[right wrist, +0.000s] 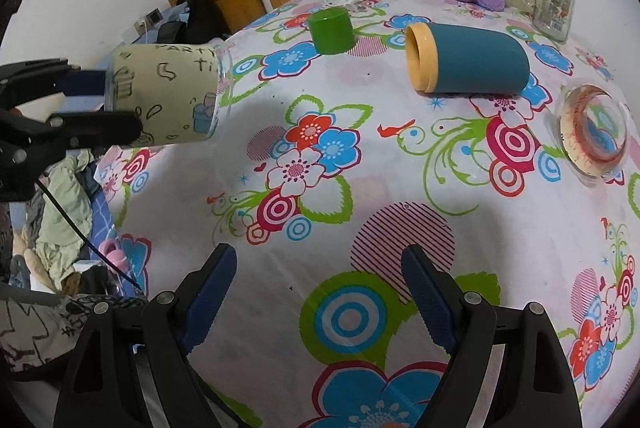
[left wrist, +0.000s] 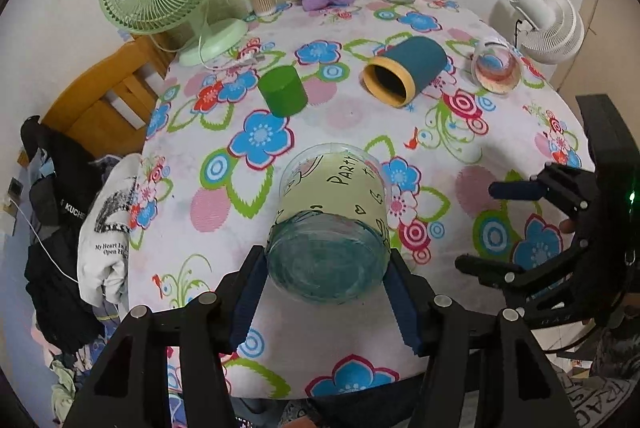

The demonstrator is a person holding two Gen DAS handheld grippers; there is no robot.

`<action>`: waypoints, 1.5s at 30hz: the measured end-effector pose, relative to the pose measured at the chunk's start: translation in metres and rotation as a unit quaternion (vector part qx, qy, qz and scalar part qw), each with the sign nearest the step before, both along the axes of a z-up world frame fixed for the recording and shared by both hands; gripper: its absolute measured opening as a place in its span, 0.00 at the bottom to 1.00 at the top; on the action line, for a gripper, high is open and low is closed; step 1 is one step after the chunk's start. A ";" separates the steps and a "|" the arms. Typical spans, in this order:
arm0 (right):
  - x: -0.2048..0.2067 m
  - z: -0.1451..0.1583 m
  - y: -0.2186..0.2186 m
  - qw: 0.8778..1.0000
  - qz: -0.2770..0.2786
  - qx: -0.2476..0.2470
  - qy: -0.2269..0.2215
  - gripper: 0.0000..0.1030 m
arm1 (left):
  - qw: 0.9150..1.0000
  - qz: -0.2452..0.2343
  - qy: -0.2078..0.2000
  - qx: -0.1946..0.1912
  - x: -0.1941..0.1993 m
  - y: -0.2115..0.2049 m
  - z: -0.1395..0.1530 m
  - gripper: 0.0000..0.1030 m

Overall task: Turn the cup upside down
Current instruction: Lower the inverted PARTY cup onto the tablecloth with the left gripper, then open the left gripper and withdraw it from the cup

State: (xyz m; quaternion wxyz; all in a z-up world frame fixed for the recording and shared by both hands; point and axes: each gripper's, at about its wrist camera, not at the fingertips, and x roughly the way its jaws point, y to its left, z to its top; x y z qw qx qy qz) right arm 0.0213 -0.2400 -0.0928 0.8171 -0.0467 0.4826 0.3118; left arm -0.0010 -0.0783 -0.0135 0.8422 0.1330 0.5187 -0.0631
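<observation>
Cup held sideways in the air, mid-flip

The left gripper [left wrist: 326, 292] clamps the party cup [left wrist: 332, 212] by its base end, its pads pressed on both sides; the cup lies horizontal, clear of the floral tablecloth [right wrist: 360, 188], nearer the camera than the green cup [left wrist: 282, 90], mouth pointing away. The right gripper [right wrist: 316, 292] hangs empty, jaws spread wide. The turn looks about half done; next calls for rotating the wrist until the mouth faces down, then lowering it flat.

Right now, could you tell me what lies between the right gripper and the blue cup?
Only bare flowered tablecloth, in the right wrist view, between the open right gripper and the blue cup lying on its side.
</observation>
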 end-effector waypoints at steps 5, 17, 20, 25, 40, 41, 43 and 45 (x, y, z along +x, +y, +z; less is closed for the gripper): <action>0.001 -0.003 -0.001 1.000 0.000 0.000 0.004 0.84 | 1.000 -0.005 -0.005 0.002 0.002 -0.003 0.003 0.63; 0.004 -0.006 -0.003 1.000 -0.002 0.000 0.008 0.84 | 1.000 0.000 -0.006 -0.017 0.003 -0.001 -0.001 0.63; 0.005 -0.006 -0.001 1.000 -0.003 -0.004 0.007 0.84 | 1.000 0.004 -0.008 -0.028 0.003 0.002 -0.001 0.63; 0.003 0.001 0.001 1.000 -0.004 -0.006 -0.001 0.84 | 0.999 0.008 -0.015 -0.039 0.002 0.005 0.002 0.71; -0.004 0.035 0.011 0.998 -0.023 -0.021 -0.052 0.88 | 0.996 0.040 -0.059 -0.057 -0.007 0.026 0.013 0.93; -0.005 0.038 0.012 0.998 -0.027 -0.021 -0.058 0.90 | 0.995 0.042 -0.063 -0.059 -0.008 0.028 0.014 0.93; -0.006 0.047 0.012 0.996 -0.037 -0.023 -0.072 0.92 | 0.994 0.050 -0.074 -0.063 -0.012 0.033 0.017 0.95; -0.008 0.057 0.013 0.995 -0.047 -0.024 -0.089 0.95 | 0.992 0.059 -0.088 -0.065 -0.015 0.038 0.021 1.00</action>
